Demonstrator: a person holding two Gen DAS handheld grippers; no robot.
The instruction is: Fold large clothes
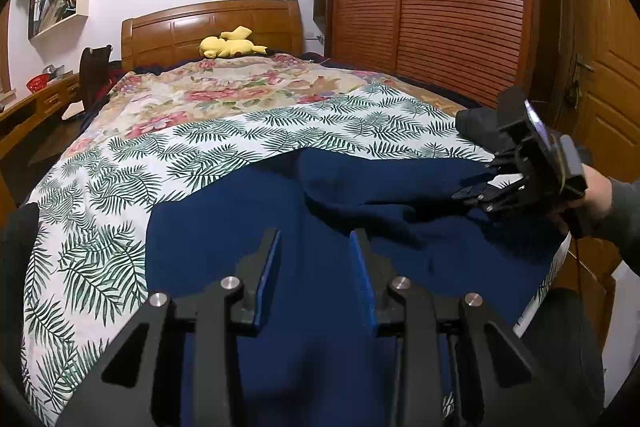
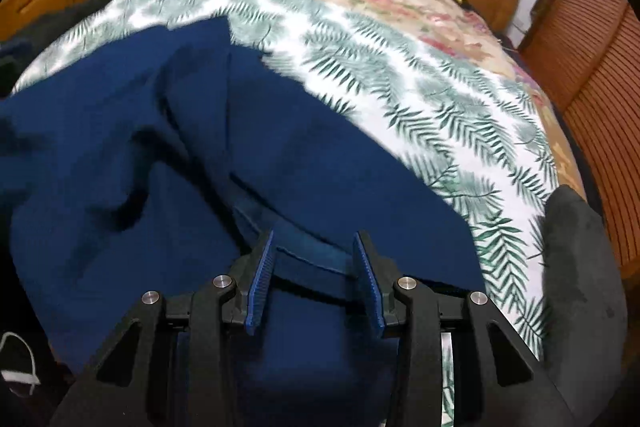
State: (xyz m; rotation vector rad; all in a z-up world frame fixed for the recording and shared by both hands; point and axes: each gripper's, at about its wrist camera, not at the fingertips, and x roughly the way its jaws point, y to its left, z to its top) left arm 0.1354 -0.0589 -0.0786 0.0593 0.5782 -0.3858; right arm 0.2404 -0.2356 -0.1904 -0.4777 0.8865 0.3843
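Wooden bed [image 1: 216, 23] fills the room, its fern-print sheet [image 1: 120, 187] carrying a navy garment [image 1: 280, 227], soft, matte and rumpled into heavy folds near the foot. Left gripper [image 1: 316, 247] hovers released above the cloth; right gripper [image 2: 316, 251] spreads its ribbed blue pads [image 2: 260, 283] around a hemmed edge, not clenched.

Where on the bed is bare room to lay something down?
Free: fern-print sheet between navy garment and floral quilt, running left to the bed's edge. Crowded: near-right side, where right gripper and dark bundle sit.
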